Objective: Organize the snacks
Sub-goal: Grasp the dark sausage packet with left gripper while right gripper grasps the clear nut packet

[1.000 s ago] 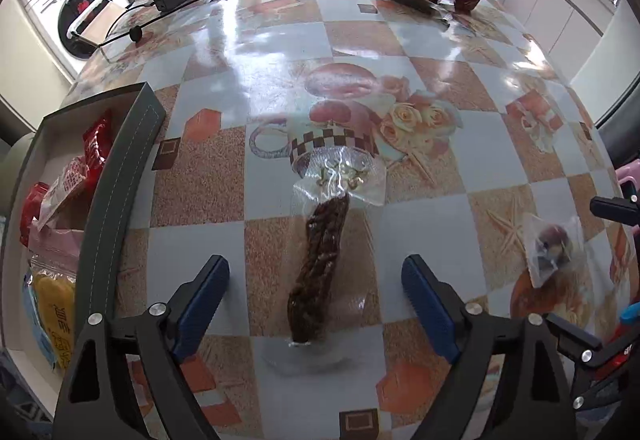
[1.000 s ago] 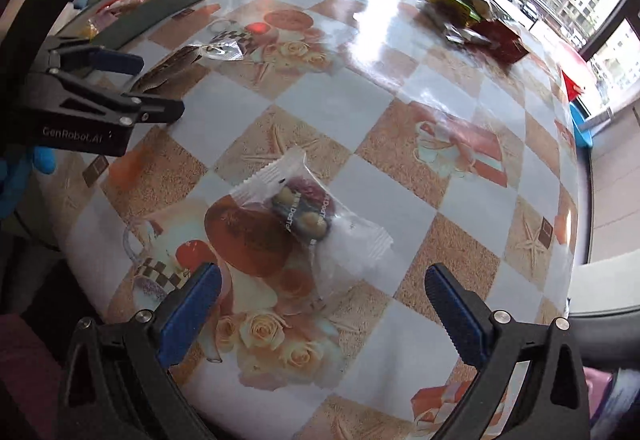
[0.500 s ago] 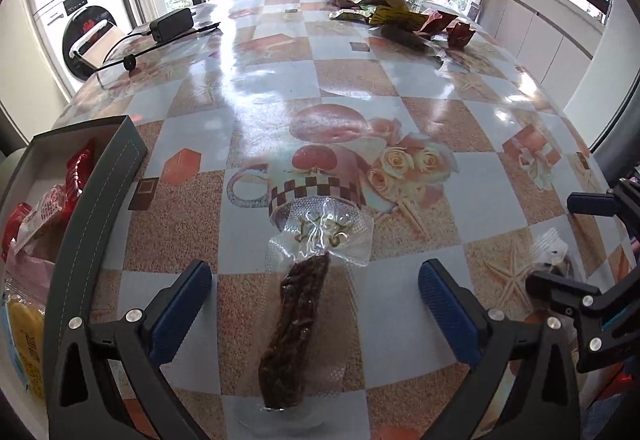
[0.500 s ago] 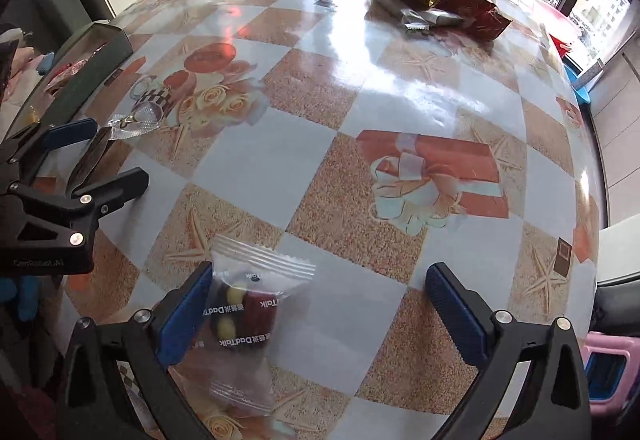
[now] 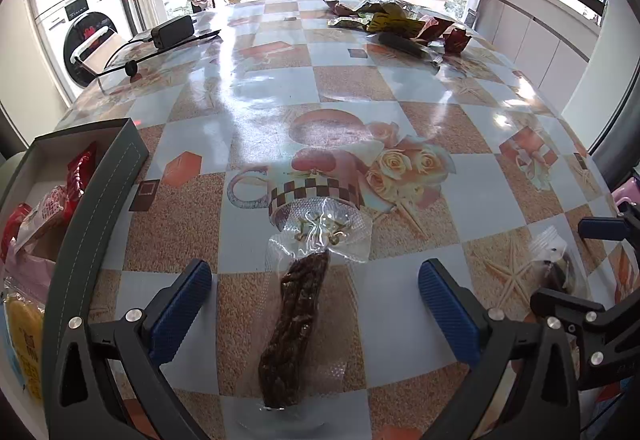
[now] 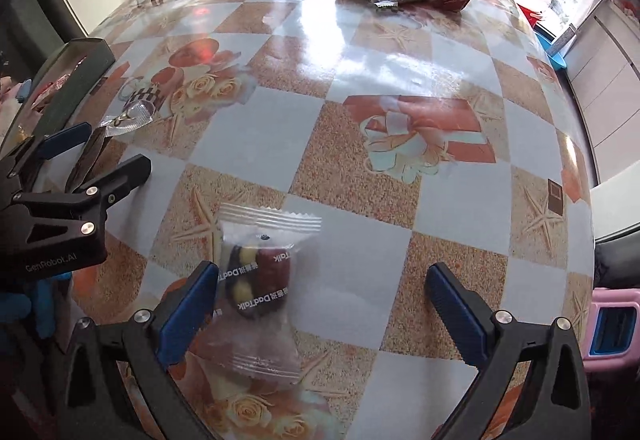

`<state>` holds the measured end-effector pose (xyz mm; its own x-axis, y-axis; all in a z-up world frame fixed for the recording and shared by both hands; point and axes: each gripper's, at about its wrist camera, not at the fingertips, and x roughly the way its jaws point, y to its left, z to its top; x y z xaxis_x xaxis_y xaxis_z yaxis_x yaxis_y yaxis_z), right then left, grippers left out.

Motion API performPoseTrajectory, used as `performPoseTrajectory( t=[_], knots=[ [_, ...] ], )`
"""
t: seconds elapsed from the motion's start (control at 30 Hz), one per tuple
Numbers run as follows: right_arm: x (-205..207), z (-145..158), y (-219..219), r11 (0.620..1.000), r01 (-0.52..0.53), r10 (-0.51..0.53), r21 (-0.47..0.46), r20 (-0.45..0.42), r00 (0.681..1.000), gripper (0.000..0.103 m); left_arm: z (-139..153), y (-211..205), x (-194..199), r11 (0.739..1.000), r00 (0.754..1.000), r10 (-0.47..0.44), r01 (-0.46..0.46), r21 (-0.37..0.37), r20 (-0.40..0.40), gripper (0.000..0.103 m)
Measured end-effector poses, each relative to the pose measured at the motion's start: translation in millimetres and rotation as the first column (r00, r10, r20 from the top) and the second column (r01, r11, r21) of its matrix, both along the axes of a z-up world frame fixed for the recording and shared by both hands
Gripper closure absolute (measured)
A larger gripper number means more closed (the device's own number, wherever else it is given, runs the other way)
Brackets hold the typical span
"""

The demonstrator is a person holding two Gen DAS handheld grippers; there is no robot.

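Note:
A long dark twisted snack in a clear wrapper (image 5: pixel 296 324) lies flat on the patterned table between the wide-open fingers of my left gripper (image 5: pixel 314 304); neither pad touches it. In the right wrist view a small clear packet of dark and yellow sweets (image 6: pixel 258 286) lies on the table just inside the left finger of my right gripper (image 6: pixel 322 300), which stands open with nothing pressed between its pads. The same packet (image 5: pixel 554 260) shows at the right edge of the left wrist view. A dark grey box (image 5: pixel 92 215) at the left holds several wrapped snacks.
A heap of snack bags (image 5: pixel 394 23) lies at the table's far side. A black power adapter with cable (image 5: pixel 172 31) sits at the far left. The table's near edge runs close under both grippers. A washing machine (image 5: pixel 86 39) stands beyond the table.
The right gripper's view has swung round, so the sweet packet now lies near its left finger instead of centred. The left gripper tilted up slightly and its jaws widened a little over the twisted snack.

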<state>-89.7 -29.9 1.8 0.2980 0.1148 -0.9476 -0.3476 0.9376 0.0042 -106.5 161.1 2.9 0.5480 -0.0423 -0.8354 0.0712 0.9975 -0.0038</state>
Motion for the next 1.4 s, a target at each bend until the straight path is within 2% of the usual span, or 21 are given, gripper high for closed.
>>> performPoseTrajectory(
  t=[0.2, 0.73, 1.23, 1.4],
  knots=[
    [-4, 0, -1, 1.000, 0.006, -0.007, 0.017, 0.050, 0.999, 0.000, 0, 0, 0, 1.000, 1.000, 0.001, -0.001, 0.000, 0.000, 0.000],
    [-5, 0, -1, 1.000, -0.008, 0.006, 0.026, 0.076, 0.997, 0.000, 0, 0, 0, 1.000, 1.000, 0.001, -0.001, 0.000, 0.000, 0.000],
    [2, 0, 0, 1.000, -0.007, 0.007, 0.007, 0.023, 1.000, 0.000, -1, -1, 0, 1.000, 1.000, 0.000, 0.000, 0.000, -0.007, 0.000],
    [3, -1, 6, 1.000, 0.006, -0.007, -0.017, -0.051, 0.999, 0.000, 2, -15, -4, 0.997, 0.994, -0.078, 0.079, 0.007, -0.072, 0.001]
  ],
)
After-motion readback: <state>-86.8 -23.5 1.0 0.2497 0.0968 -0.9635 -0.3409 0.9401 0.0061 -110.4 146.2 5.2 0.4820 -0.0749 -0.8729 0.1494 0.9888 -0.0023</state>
